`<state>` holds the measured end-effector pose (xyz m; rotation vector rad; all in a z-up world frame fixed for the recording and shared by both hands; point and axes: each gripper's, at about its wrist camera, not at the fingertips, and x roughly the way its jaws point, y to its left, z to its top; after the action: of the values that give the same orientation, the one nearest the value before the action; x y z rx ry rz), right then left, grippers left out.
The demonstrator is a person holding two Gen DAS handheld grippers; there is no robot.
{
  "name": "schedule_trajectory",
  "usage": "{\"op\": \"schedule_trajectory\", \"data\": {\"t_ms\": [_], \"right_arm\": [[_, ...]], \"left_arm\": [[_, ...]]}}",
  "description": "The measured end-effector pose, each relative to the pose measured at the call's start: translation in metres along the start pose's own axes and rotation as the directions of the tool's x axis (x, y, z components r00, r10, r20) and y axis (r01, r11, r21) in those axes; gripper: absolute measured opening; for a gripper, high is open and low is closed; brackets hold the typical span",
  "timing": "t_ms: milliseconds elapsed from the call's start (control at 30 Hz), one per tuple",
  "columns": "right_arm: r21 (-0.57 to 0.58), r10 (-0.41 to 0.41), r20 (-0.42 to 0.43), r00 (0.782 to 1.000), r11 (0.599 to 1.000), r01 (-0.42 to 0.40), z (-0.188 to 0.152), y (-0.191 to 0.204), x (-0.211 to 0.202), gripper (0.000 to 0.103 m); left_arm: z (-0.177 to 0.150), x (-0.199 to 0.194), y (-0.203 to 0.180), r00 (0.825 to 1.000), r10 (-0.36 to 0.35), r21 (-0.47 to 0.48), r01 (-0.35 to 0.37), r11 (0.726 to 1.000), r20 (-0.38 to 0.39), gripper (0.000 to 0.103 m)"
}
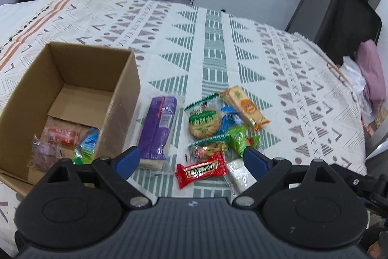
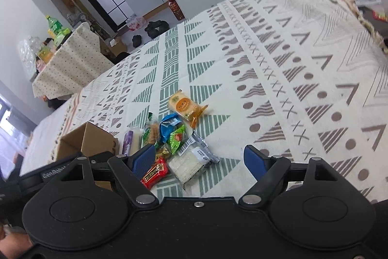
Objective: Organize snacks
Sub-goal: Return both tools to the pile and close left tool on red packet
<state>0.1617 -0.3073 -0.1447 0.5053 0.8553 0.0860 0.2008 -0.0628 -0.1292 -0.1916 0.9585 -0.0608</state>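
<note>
The left gripper hung with jaws wide and empty over the snack pile; the red packet lay between its fingers, the cardboard box to the left. The right gripper also gaped empty, the white packet between its fingers.

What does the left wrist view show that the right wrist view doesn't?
Only the left wrist view looks into the brown cardboard box, where an orange-red packet, a dark red packet and a blue-green packet lie. Only the right wrist view shows the green plastic bottle on the dotted side table, and the whole white clear-wrapped cake. Both show the red wrapped bar, yellow cracker pack and patterned cloth.
</note>
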Motion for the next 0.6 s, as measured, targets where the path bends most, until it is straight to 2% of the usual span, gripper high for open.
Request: {"op": "schedule_trajectory", "data": {"t_ms": [167, 300, 433, 600], "right_arm": [[0.02, 0.041, -0.027, 0.999, 0.999, -0.04, -0.002, -0.007, 0.012, 0.079], [0.058, 0.07, -0.055, 0.996, 0.996, -0.067, -0.004, -0.014, 0.026, 0.078], [0.101, 0.106, -0.092, 0.99, 0.99, -0.097, -0.005, -0.022, 0.043, 0.07], [0.124, 0.138, -0.133, 0.981, 0.985, -0.122, -0.005, -0.026, 0.062, 0.067]], "left_arm": [[-0.005, 0.015, -0.009, 0.999, 0.014, 0.03, -0.013, 0.999, -0.036, 0.088], [-0.007, 0.027, -0.013, 0.998, 0.023, 0.04, -0.021, 0.999, -0.056, 0.076], [-0.009, 0.043, -0.017, 0.995, 0.034, 0.047, -0.03, 0.998, -0.095, 0.063], [-0.011, 0.061, -0.021, 0.99, 0.05, 0.051, -0.043, 0.998, -0.135, 0.061]]}}
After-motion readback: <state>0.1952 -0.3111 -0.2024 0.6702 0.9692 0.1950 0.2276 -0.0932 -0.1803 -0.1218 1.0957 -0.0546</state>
